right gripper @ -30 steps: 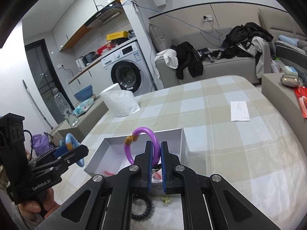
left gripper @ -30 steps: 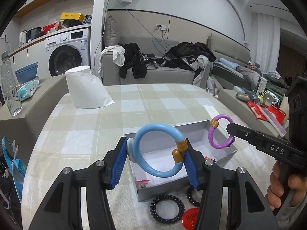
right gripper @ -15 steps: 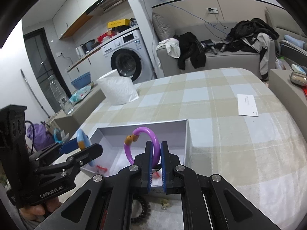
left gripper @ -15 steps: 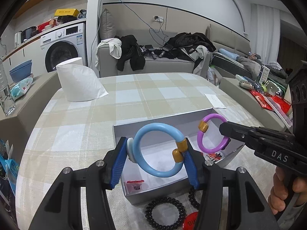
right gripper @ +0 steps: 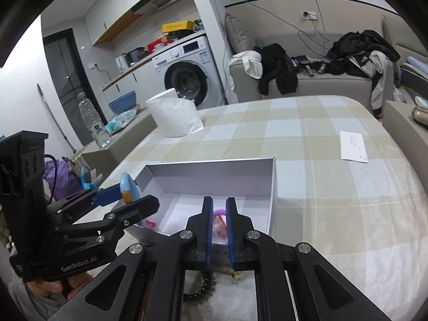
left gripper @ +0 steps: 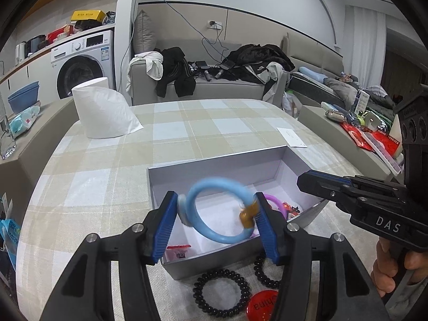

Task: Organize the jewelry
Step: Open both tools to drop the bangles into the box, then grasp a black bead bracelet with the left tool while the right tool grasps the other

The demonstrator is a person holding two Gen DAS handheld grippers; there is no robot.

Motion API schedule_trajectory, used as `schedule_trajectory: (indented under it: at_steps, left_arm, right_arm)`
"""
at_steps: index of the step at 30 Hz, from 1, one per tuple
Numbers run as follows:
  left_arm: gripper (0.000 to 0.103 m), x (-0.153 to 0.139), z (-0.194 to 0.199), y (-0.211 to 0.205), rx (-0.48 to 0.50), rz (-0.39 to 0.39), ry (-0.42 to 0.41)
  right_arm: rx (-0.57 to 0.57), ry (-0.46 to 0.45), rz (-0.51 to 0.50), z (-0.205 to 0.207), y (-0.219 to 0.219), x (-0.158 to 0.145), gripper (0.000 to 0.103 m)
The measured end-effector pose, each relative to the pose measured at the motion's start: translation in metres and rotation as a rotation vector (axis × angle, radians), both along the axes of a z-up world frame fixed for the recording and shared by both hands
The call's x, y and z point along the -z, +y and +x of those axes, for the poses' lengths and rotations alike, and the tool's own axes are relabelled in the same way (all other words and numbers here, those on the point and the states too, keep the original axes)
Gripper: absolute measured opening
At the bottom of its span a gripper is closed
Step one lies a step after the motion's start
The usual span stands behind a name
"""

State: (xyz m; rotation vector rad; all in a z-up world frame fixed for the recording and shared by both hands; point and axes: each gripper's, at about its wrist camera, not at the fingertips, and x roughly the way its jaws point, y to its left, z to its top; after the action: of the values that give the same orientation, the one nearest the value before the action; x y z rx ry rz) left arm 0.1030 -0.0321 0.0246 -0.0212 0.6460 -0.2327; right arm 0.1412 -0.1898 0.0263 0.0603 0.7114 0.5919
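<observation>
An open grey box with a white inside sits on the checked tablecloth. My left gripper hangs over its near side with its jaws opening. Between them a light blue ring with an orange bead is tilted and blurred, slipping loose. My right gripper is opening by a narrow gap, with nothing between its pads. The purple ring lies in the box below it, also seen through the gap in the right wrist view. In the left wrist view the right gripper points in from the right.
Two black bead bracelets and a red round badge lie in front of the box. Small red items are inside it. A tissue roll stands far left, a paper slip far right.
The purple ring has left the right gripper and dropped into the box as its jaws parted. The left jaws have widened and the blue ring has tipped. Both grippers sit closer over the box.
</observation>
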Motion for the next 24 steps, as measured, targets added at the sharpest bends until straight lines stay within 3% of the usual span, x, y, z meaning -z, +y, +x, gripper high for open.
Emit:
schedule_trajectory:
  at_steps: [2,6,7,8,9,12,20,24]
  left_arm:
    - [0.075,-0.003,-0.004,0.002,-0.004,-0.005,-0.009]
    - [0.091,-0.01,-0.019,0.011,-0.02,-0.013,-0.025]
    - [0.098,-0.011,-0.024,0.013,-0.027,-0.016,-0.029]
    - [0.102,-0.011,-0.028,0.016,-0.031,-0.02,-0.032]
    - [0.102,-0.011,-0.032,0.019,-0.035,-0.031,-0.036]
    - [0.102,-0.005,-0.041,0.027,-0.049,-0.056,-0.015]
    - [0.102,0.023,-0.039,0.025,-0.048,-0.028,0.086]
    - [0.102,0.027,-0.038,0.026,-0.039,-0.039,0.111]
  right_arm:
    - [0.016,-0.006,-0.01,-0.002,-0.002,-0.001,0.025]
    - [0.008,-0.015,0.013,-0.014,-0.013,-0.005,0.051]
    - [-0.008,-0.016,0.029,-0.019,-0.017,-0.007,0.061]
    - [-0.008,-0.016,0.031,-0.023,-0.02,-0.008,0.088]
    - [-0.004,-0.023,0.032,-0.029,-0.024,-0.009,0.103]
    - [-0.031,-0.038,0.034,-0.041,-0.028,-0.01,0.103]
    - [-0.016,0.042,-0.064,-0.039,-0.016,0.015,0.103]
    - [-0.071,0.05,-0.087,-0.044,-0.008,0.021,0.103]
